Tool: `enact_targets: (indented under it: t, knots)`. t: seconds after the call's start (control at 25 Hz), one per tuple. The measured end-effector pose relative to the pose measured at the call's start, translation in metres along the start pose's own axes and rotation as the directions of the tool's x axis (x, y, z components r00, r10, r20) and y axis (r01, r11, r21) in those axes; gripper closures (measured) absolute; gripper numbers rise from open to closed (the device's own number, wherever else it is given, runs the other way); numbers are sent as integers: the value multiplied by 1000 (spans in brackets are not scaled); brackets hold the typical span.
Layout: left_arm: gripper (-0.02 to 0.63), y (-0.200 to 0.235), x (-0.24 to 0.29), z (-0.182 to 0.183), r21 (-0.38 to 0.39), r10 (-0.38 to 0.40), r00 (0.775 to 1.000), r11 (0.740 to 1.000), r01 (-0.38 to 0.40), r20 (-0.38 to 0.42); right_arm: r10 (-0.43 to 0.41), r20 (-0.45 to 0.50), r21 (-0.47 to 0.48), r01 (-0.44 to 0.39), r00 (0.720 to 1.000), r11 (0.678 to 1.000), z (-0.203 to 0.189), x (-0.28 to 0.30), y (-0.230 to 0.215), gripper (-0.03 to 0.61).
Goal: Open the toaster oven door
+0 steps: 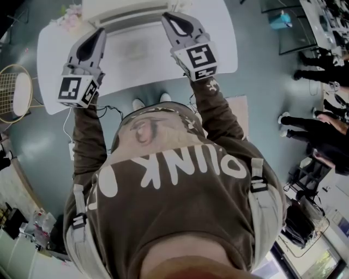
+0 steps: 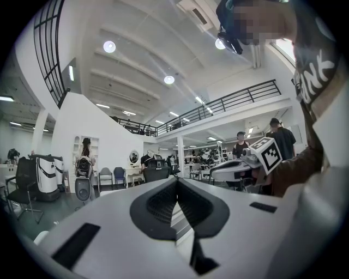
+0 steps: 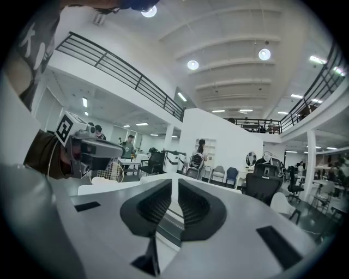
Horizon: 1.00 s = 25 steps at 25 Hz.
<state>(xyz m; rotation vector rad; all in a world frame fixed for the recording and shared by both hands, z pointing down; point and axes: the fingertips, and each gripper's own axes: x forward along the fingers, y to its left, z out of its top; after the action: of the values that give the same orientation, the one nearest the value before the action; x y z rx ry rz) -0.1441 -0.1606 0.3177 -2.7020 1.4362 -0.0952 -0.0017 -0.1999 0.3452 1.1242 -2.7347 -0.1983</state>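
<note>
Two grippers (left [image 1: 101, 31], right [image 1: 167, 17]), one oven [image 1: 131, 8]

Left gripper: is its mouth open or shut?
Shut. The left gripper has its dark pads touching at the tips in its own view, with nothing pinched between them.

toaster oven [image 1: 131, 6] | white | far edge of table [image 1: 54, 71] | door state unclear
</note>
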Motion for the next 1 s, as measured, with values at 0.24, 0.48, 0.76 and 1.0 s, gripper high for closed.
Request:
enact_targets:
  t: [0.24, 0.48, 0.76, 1.0]
  knots:
    - [611, 6, -4, -2, -16, -1, 1000, 1000, 1, -3, -48, -76, 36, 51, 996, 998, -18, 15, -15, 468]
    - [611, 11, -2, -2, -22, -4, 1000, 1000, 4, -3, -157, -198, 48, 170, 968, 984, -52, 40, -58, 460]
    - [611, 20, -2, -7, -33, -4, 1000, 999, 4, -7, -201, -361, 77, 244, 911, 967, -99, 69, -82, 456]
    - [611, 29, -4, -11, -40, 2, 1000, 999, -3, -10, -190, -450, 107, 264, 873, 959, -120, 83, -85, 468]
